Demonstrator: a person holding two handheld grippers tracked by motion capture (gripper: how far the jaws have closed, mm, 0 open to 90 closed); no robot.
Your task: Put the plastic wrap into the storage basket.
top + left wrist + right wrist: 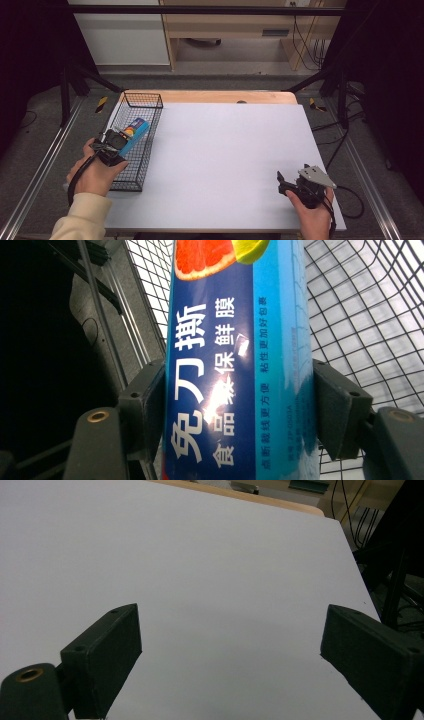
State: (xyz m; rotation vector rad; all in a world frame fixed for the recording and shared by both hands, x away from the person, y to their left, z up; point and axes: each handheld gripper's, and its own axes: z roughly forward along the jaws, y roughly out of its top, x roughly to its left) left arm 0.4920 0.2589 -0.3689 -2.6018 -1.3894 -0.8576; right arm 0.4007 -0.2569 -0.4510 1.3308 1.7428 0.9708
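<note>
A long blue cardboard cling-film box (134, 134) is clamped by the left hand-held gripper (121, 143) inside the black wire basket (142, 100); right of the basket, the right hand-held gripper (283, 180) is held wide open over the counter (225, 150).

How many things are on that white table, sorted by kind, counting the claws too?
Black wire baskets: 1, the basket at the table's left edge.
Blue boxes: 1, the blue box, clamped in the left claw over the basket.
Claws: 2, the left one and the right claw, open with nothing between its jaws.
Total: 4
</note>
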